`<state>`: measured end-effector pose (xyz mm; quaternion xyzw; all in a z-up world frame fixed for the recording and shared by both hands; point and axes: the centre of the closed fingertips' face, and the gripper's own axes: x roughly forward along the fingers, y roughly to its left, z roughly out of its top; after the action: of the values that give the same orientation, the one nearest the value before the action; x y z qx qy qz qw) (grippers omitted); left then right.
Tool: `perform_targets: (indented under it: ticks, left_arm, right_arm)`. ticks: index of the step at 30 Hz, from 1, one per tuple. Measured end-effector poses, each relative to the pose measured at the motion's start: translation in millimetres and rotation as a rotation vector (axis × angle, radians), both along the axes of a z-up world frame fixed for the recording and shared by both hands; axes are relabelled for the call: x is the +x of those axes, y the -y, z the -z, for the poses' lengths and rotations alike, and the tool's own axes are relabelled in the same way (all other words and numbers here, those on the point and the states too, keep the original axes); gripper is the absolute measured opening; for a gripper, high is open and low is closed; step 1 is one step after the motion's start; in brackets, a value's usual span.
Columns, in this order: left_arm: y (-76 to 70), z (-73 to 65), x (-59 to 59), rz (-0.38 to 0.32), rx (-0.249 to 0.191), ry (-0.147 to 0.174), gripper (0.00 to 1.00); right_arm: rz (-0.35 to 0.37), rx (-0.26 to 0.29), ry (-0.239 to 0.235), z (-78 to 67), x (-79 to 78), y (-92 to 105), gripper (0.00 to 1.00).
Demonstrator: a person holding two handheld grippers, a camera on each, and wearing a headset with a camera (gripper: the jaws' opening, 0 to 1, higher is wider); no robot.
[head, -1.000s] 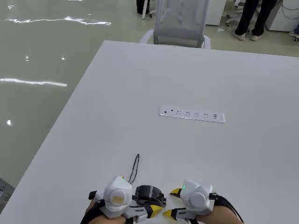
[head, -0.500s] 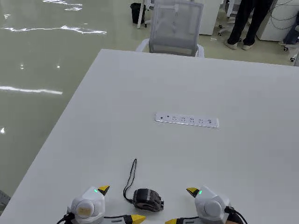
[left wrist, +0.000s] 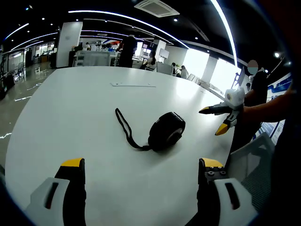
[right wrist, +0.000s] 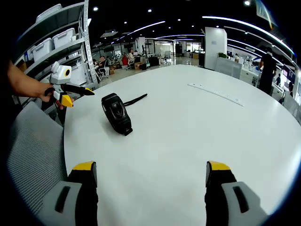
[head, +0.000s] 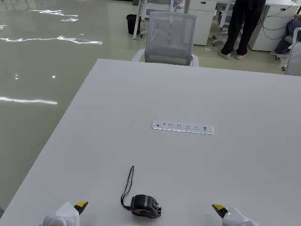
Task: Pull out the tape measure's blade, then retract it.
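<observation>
A black tape measure [head: 145,206] lies on the white table [head: 197,84] near its front edge, with no blade showing and its black wrist strap [head: 127,183] trailing away from me. In the left gripper view the tape measure [left wrist: 167,131] lies ahead of my left gripper [left wrist: 139,165], which is open with nothing between its jaws. My right gripper [right wrist: 151,167] is also open and holds nothing, and the tape measure [right wrist: 116,113] lies ahead of it to the left. In the head view one yellow fingertip [head: 81,205] shows left of the case and another fingertip [head: 218,208] to its right.
A white power strip [head: 182,127] lies mid-table. A grey mesh chair [head: 170,37] stands at the far edge, and a person [head: 240,23] stands beyond it. Bare tabletop surrounds the tape measure. Shiny floor lies to the left of the table.
Both grippers have drawn away from the tape measure, the left one leftward and the right one rightward. The tape measure now lies free between them. The head camera has tilted.
</observation>
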<state>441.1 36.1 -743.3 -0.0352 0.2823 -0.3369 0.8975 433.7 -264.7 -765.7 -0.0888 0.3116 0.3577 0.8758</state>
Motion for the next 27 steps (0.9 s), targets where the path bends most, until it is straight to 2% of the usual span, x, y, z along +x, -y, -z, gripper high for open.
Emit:
perform_targets:
  ticks: [1,3,4,6,9,10,12,14,16,19,27]
  left_arm:
    - [-0.7,-2.4,-0.7,0.003,-0.016,0.010,0.99]
    - [-7.3,-3.5,-2.5,0.008,-0.006,0.028,0.99]
    - [-9.4,-4.4,-2.8,0.008,-0.009,0.028,0.99]
    - [-14.6,-5.3,-3.0,-0.004,-0.020,0.007,0.99]
    - [-22.5,-10.5,-3.3,-0.008,-0.037,0.010,0.99]
    - [-25.0,-12.4,-3.3,-0.006,-0.036,0.019,0.99]
    - [-30.4,-12.2,-4.0,0.002,-0.012,0.029,0.99]
    - [-33.9,-12.6,-5.3,0.010,-0.009,0.044,0.99]
    - [-39.7,-6.8,-7.6,0.015,0.005,0.031,0.99]
    - [-48.6,-1.9,-10.4,0.010,0.020,0.032,0.99]
    - [-57.3,-5.6,-21.9,-0.018,0.024,0.021,0.99]
  right_arm:
    - [0.010,0.001,0.005,-1.6,-0.9,3.8,0.99]
    - [0.032,0.011,0.000,-1.7,-4.8,13.5,1.00]
    - [0.038,0.006,0.001,-1.1,-6.4,17.7,1.00]
    - [0.051,0.001,0.017,-5.2,-10.6,25.4,1.00]
    - [0.054,-0.003,0.019,-5.0,-18.4,35.0,1.00]
    - [0.055,-0.022,0.017,-5.0,-22.2,39.9,1.00]
    - [0.071,-0.019,0.017,-8.0,-26.9,47.0,1.00]
    - [0.085,-0.016,0.024,-11.4,-30.8,51.7,1.00]
    - [0.108,-0.003,0.032,-15.3,-35.6,56.6,1.00]
    - [0.125,-0.007,0.041,-17.6,-43.5,63.5,1.00]
    - [0.154,-0.024,0.035,-16.8,-58.8,84.0,1.00]
